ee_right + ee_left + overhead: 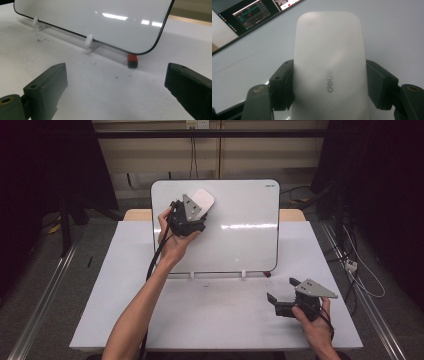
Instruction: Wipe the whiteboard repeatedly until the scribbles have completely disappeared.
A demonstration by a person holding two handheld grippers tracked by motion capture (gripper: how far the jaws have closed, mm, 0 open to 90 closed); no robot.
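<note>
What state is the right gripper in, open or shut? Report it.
Open. The right gripper has its jaws wide apart over the bare table, with nothing between them.

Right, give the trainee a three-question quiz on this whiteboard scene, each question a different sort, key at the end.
1. True or false: the left gripper is shut on the white eraser.
2. Multiple choice: the right gripper is A) clamped on the whiteboard, B) open above the table, C) shut on a pen.
3. Fill in: in the right gripper view, a small red and black block lies on the table by the board's lower ____.

Key: 1 true; 2 B; 3 corner.
</note>
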